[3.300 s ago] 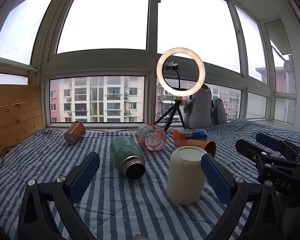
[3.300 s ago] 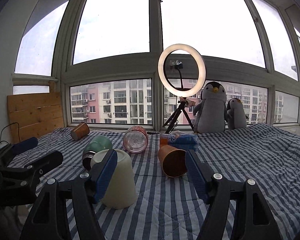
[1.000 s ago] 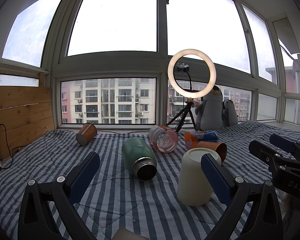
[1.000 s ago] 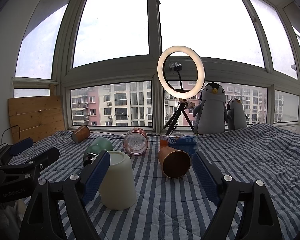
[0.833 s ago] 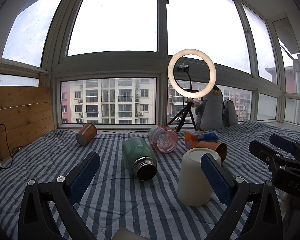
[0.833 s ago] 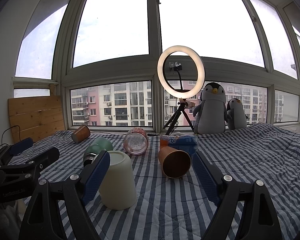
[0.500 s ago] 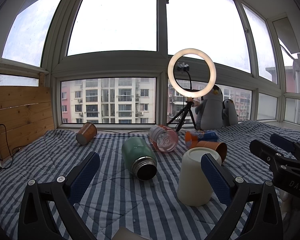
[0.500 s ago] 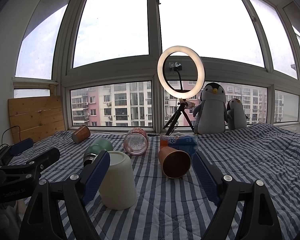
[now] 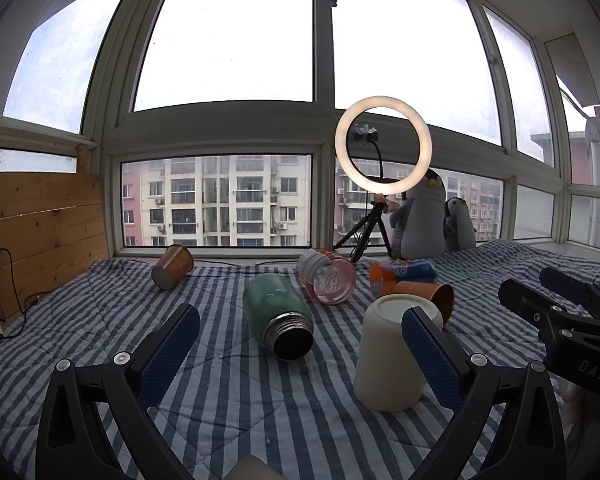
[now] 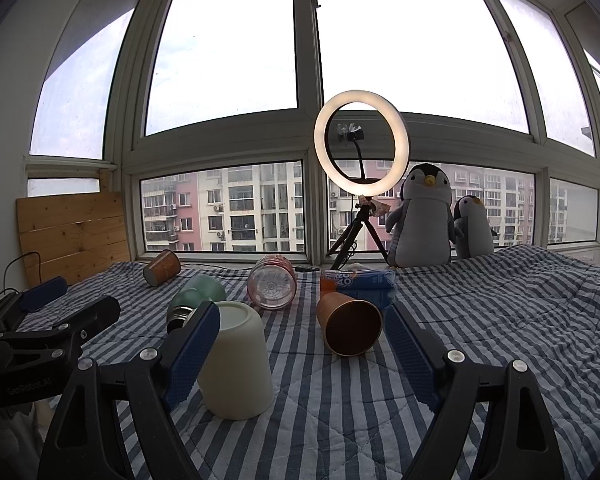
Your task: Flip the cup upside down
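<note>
1. Left gripper [image 9: 300, 344]: jaws spread wide, holding nothing.
2. Right gripper [image 10: 302, 340]: jaws spread wide, holding nothing.
3. The cream cup [image 10: 238, 364] stands upside down on the striped blanket [image 10: 500, 320], free of both grippers.
4. Just behind it lie a green flask [image 9: 278, 316] and a copper cup [image 10: 350, 328].

White letters reading "DAS" run along the black body of my right gripper [image 9: 560, 300], seen from the left wrist. My left gripper [image 10: 52, 312] carries pale lettering, apparently "GenRobot.AI". The blue-and-orange pack [image 10: 360, 280] shows large letters, partly hidden, unreadable.
</note>
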A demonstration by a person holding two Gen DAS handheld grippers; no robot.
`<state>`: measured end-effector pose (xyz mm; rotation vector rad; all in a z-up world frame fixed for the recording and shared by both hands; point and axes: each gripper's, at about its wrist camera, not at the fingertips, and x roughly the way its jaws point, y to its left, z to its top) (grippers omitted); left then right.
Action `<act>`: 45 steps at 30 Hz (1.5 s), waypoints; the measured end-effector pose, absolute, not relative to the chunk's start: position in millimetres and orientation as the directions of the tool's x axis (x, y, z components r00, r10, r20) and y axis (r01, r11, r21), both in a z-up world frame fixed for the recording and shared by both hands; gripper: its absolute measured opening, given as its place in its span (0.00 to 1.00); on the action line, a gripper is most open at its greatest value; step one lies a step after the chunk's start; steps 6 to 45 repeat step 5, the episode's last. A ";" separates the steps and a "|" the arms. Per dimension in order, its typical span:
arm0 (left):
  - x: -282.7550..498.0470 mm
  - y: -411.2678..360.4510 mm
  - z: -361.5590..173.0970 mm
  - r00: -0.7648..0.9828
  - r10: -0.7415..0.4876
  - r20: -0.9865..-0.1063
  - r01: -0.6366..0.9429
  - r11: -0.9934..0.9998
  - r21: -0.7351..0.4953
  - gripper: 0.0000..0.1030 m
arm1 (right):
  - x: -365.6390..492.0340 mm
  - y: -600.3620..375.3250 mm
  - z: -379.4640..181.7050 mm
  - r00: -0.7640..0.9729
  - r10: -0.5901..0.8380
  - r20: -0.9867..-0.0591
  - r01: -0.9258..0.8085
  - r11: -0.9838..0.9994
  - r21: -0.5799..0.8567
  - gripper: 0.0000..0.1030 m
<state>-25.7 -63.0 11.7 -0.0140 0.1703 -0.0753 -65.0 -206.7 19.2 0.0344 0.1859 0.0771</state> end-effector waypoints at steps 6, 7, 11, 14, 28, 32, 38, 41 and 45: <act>-28.2 -63.8 12.4 0.984 -0.068 -0.163 0.067 0.998 -0.014 0.99 | -64.7 -207.0 19.1 0.980 0.080 -0.183 -0.073 0.996 0.042 0.80; -28.2 -63.8 12.4 0.984 -0.068 -0.163 0.067 0.998 -0.014 0.99 | -64.7 -207.0 19.1 0.980 0.080 -0.183 -0.073 0.996 0.042 0.80; -28.2 -63.8 12.4 0.984 -0.068 -0.163 0.067 0.998 -0.014 0.99 | -64.7 -207.0 19.1 0.980 0.080 -0.183 -0.073 0.996 0.042 0.80; -28.2 -63.8 12.4 0.984 -0.068 -0.163 0.067 0.998 -0.014 0.99 | -64.7 -207.0 19.1 0.980 0.080 -0.183 -0.073 0.996 0.042 0.80; -28.2 -63.8 12.4 0.984 -0.068 -0.163 0.067 0.998 -0.014 0.99 | -64.7 -207.0 19.1 0.980 0.080 -0.183 -0.073 0.996 0.042 0.80; -28.2 -63.8 12.4 0.984 -0.068 -0.163 0.067 0.998 -0.014 0.99 | -64.7 -207.0 19.1 0.980 0.080 -0.183 -0.073 0.996 0.042 0.80; -28.2 -63.8 12.4 0.984 -0.068 -0.163 0.067 0.998 -0.014 0.99 | -64.7 -207.0 19.1 0.980 0.080 -0.183 -0.073 0.996 0.042 0.80; -28.2 -63.8 12.4 0.984 -0.068 -0.163 0.067 0.998 -0.014 0.99 | -64.7 -207.0 19.1 0.980 0.080 -0.183 -0.073 0.996 0.042 0.80; -28.2 -63.8 12.4 0.984 -0.068 -0.163 0.067 0.998 -0.014 0.99 | -64.7 -207.0 19.1 0.980 0.080 -0.183 -0.073 0.996 0.042 0.80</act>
